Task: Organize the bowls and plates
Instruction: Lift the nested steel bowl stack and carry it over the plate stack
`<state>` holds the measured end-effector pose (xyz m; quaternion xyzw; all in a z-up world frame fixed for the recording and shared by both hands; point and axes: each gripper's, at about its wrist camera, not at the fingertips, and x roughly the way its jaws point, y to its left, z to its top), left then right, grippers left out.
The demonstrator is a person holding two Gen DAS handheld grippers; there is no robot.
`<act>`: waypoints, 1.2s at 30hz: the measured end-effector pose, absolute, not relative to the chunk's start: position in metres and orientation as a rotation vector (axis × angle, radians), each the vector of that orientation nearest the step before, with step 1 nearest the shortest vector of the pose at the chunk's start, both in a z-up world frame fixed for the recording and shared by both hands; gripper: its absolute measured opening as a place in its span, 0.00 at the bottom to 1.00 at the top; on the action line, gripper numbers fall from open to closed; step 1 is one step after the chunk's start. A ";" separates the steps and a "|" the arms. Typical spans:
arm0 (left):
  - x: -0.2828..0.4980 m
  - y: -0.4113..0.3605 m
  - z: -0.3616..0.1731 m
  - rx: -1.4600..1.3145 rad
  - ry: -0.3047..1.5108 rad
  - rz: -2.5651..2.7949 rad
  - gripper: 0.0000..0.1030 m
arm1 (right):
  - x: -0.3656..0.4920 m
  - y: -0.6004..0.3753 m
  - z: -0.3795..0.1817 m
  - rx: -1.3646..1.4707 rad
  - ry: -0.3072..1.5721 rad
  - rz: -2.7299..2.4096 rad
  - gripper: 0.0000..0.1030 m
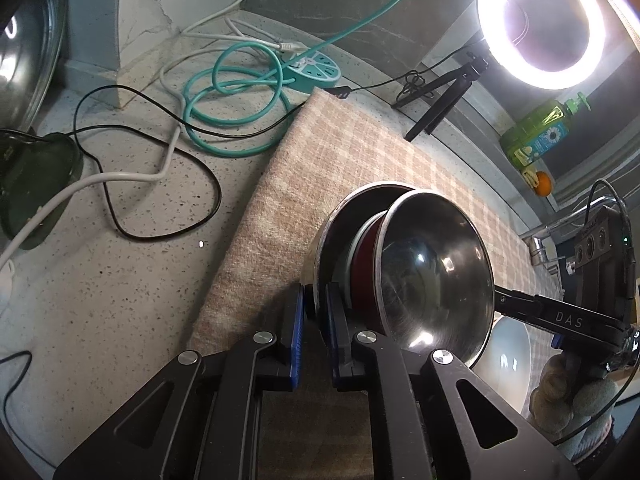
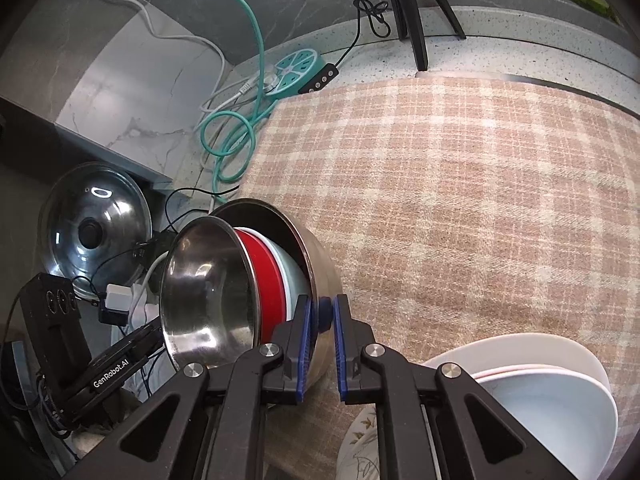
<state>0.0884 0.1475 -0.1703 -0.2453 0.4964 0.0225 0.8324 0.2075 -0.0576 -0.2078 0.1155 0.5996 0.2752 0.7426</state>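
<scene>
A nested stack of bowls is held tilted above a checked cloth [image 2: 460,184]: a large outer steel bowl [image 2: 316,248], a pale bowl [image 2: 290,276], a red bowl [image 2: 266,268] and an inner steel bowl [image 2: 208,292]. My left gripper [image 1: 315,312] is shut on the outer steel bowl's rim [image 1: 320,256]; the inner steel bowl [image 1: 436,276] faces it. My right gripper [image 2: 322,320] is shut on the opposite rim of the same bowl. A stack of white bowls [image 2: 552,392] sits at the lower right, with a floral plate [image 2: 360,440] below it.
A teal power strip [image 2: 298,66] and coiled teal cable [image 1: 236,108] lie at the cloth's far corner, with black and white cords. A glass pot lid [image 2: 94,228] leans on the left. A ring light [image 1: 544,24] on a tripod and a green soap bottle [image 1: 540,132] stand behind.
</scene>
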 end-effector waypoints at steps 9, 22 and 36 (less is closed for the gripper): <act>0.067 0.133 -0.144 -0.499 0.996 0.089 0.08 | 0.190 -0.067 -0.187 0.255 1.275 0.656 0.10; 0.043 0.080 -0.105 -0.454 0.924 0.058 0.08 | 0.159 -0.120 -0.145 0.272 1.206 0.674 0.10; 0.040 0.014 -0.110 -0.421 0.953 -0.031 0.08 | 0.134 -0.195 -0.141 0.294 1.189 0.599 0.10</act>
